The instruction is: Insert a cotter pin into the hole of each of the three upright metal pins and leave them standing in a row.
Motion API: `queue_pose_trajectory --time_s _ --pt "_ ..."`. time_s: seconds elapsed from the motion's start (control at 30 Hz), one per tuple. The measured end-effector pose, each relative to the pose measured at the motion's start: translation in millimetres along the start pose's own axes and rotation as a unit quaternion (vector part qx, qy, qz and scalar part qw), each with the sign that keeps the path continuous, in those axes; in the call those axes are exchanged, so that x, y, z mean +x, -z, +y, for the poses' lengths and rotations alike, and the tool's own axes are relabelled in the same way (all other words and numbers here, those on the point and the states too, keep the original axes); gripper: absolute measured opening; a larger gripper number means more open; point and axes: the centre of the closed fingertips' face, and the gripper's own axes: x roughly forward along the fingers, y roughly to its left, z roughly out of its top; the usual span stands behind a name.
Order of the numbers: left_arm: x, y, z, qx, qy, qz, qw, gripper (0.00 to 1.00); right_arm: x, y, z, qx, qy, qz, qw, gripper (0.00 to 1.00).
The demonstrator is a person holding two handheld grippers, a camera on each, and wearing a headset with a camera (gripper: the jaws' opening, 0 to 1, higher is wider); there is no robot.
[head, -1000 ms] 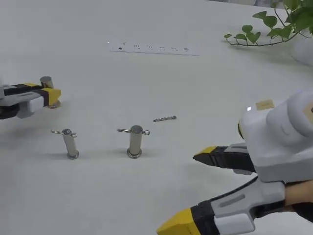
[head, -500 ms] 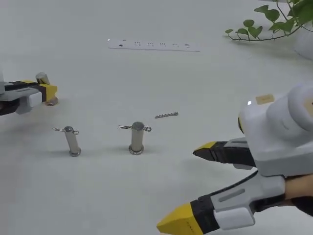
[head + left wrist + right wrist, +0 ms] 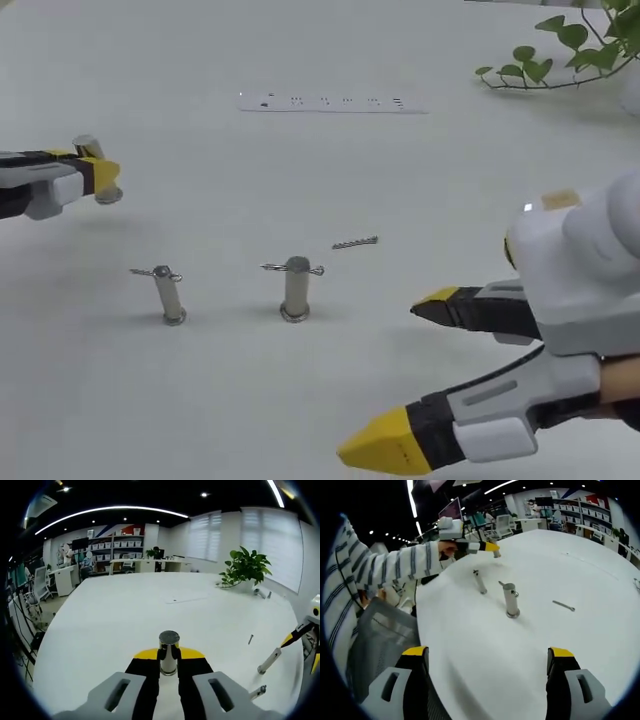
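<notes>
Jaws of left gripper [image 3: 169,656] clamping metal pin [image 3: 169,641], cotter pin [image 3: 355,243] apart

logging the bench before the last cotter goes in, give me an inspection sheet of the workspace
surface: white table, bare around the work
job's things: first pin and second pin upright, a cotter through each; third pin upright in the left tool, no cotter seen in it; loose cotter flat on the table beyond the second pin
clutter: power strip far back; plant far right
grippers: left tool shut on the third pin; right tool open, holding nothing
cables: nothing seen on the table
surroundings: office, shelves, blinds
</notes>
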Motion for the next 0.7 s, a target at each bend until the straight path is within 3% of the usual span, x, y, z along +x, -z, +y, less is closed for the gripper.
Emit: queue_pose_trajectory --time_s 0.27,0.4,0.47,0.53,0.7 --pt "-23.2 -9.2 -6.3 -0.015 0.012 -0.012 0.9997 0.1 -5.0 -3.8 1.4 -0.006 0.001 -0.004 1.0 0.99" --pt "-40.0 -20.4 -26.3 -0.025 0.029 -0.027 0.9989 0.1 -8.2 -5.5 1.8 -0.009 0.002 -0.005 0.9999 0.99" --pt "-46.5 -26.0 -36.3 -0.038 0.052 -0.035 0.9973 0.11 -9.8 -5.9 1.6 -0.013 0.004 -0.005 0.9999 0.99" --pt "-52.6 -30.0 -40.0 -0.034 0.055 -0.043 0.997 0.11 -11.2 -6.4 2.5 -0.015 0.004 -0.006 0.9999 0.98" --pt "-63.0 -29.9 -47.1 -0.023 0.067 -0.039 0.9967 0.11 -12.7 -5.7 4.4 -0.018 0.007 -0.008 0.9998 0.98"
